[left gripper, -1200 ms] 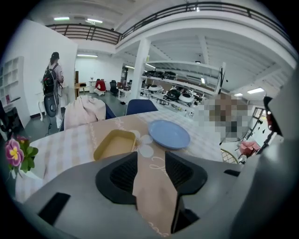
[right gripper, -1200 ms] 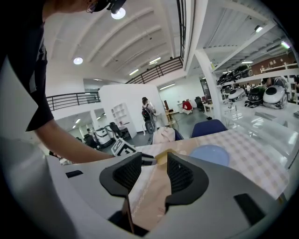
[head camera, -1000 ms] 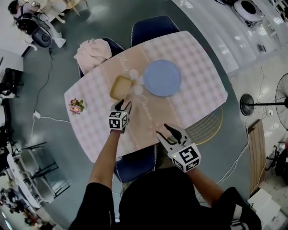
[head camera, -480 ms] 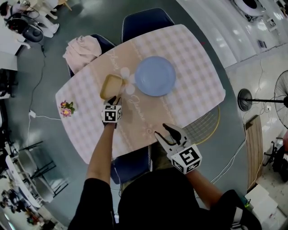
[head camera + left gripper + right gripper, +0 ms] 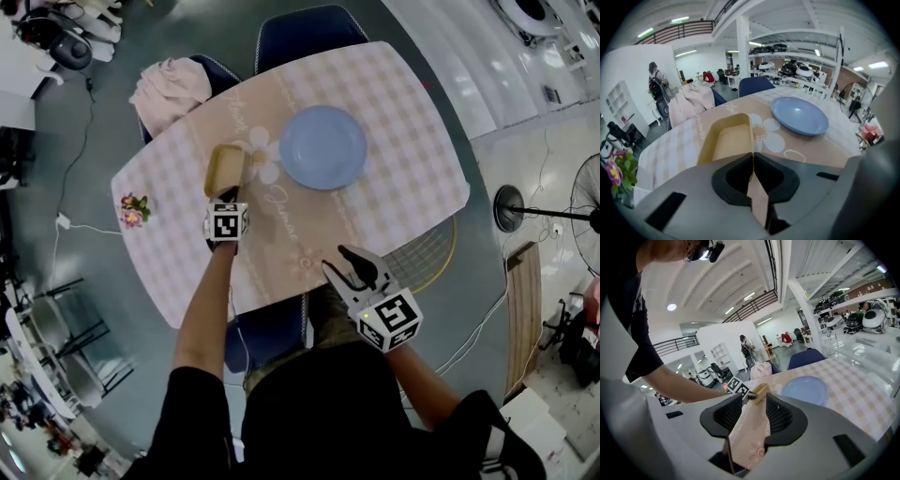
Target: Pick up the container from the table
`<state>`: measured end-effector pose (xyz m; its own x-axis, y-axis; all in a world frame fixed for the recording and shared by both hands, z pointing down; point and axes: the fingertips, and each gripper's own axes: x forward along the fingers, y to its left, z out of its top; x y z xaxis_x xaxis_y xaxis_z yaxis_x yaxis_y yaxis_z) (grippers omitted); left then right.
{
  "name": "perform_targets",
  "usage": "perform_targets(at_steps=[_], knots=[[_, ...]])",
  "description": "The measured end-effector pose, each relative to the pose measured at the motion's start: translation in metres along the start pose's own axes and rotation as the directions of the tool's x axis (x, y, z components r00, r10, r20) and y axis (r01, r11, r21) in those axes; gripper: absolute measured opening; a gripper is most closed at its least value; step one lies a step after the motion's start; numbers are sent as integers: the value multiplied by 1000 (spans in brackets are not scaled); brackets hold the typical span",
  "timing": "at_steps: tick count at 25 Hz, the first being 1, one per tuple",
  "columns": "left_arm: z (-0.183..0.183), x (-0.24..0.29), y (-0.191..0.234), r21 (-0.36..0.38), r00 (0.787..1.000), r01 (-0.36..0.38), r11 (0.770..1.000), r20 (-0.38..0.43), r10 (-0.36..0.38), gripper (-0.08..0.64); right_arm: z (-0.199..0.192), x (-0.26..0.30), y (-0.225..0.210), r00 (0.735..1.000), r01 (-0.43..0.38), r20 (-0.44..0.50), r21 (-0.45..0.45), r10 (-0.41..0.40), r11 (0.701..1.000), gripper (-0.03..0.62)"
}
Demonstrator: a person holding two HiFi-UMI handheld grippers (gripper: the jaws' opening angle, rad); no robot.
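Note:
The container (image 5: 225,167), a shallow yellow rectangular tray, lies on the checked tablecloth just left of a blue plate (image 5: 322,147). My left gripper (image 5: 228,195) reaches it from the near side. In the left gripper view the jaws are shut on the thin right-hand wall of the container (image 5: 727,139), pinching it where the left gripper (image 5: 753,157) meets the rim. My right gripper (image 5: 352,266) hovers open over the table's near edge, with nothing between its fingers. From the right gripper view the container (image 5: 761,390) shows small beyond the right gripper (image 5: 753,405).
A pink cloth (image 5: 170,82) hangs over a blue chair at the far left. A small flower bunch (image 5: 132,211) stands near the table's left edge (image 5: 127,246). Another blue chair (image 5: 305,30) is at the far side, and a floor fan (image 5: 583,216) to the right.
My left gripper moved forward and down to the container, and its jaws went from wide open to shut on the wall. The right gripper stayed about where it was.

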<state>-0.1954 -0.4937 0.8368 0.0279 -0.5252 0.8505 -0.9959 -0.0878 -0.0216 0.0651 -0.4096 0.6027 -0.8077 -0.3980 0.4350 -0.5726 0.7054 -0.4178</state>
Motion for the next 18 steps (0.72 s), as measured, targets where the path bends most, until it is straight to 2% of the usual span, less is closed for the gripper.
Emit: perform_targets(at_steps=[3,5,9,12,18], knots=[[-5,-21,-1,-117,997,27,993,71,-19,15,-6,-1,13,1000,-15,-17,-23,14,1000,143],[-9,-38,-1,-156,994,44,987,106,-28,14,-5,-2,24,1000,-23,-16,-38,23,999,143],[-9,-82,1,-154,984,66,986,176,-38,14,4,-9,43,1000,-9,13,-35,10,999,143],[-11,-128,3,-167,967,83,982,251,-39,14,7,-17,65,999,8,34,-32,-7,999,143],[-25,-243,7,-139,904,122,983,423,-53,14,17,-30,124,993,30,117,-67,-22,997,143]])
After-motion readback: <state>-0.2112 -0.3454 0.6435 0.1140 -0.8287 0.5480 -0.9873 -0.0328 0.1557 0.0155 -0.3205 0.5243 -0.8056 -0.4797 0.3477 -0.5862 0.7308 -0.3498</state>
